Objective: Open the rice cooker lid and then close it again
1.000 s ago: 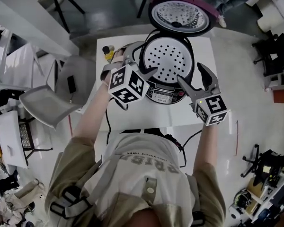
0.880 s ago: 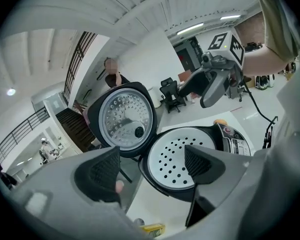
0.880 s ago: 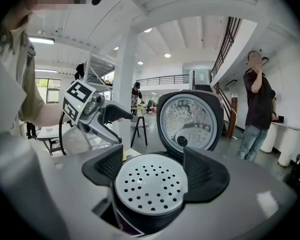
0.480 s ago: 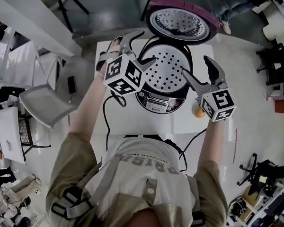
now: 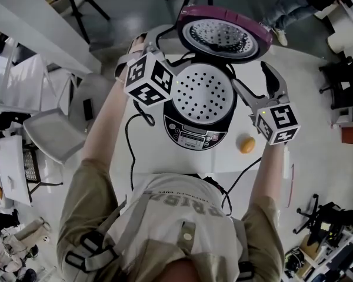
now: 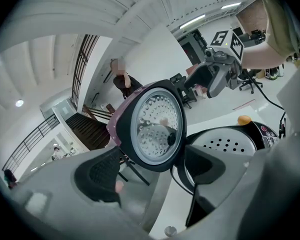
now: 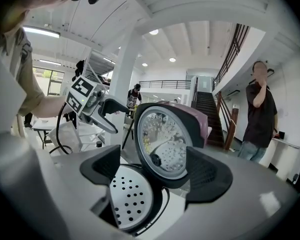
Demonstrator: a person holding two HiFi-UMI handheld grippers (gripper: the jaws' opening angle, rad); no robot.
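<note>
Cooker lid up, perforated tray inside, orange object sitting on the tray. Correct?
One thing is off: the orange object is not on the tray. It lies on the table beside the cooker, as the head view shows. The rest holds: the lid is up and the perforated tray is inside.

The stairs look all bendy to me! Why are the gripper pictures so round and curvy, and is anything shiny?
Left gripper view: a wide lens bulges the picture, curving the stairs and darkening the corners; the rice cooker lid looks sharp. Right gripper view: same bulge, bright ceiling lights. Head view: straighter, and the lid's metal inside shines.
</note>
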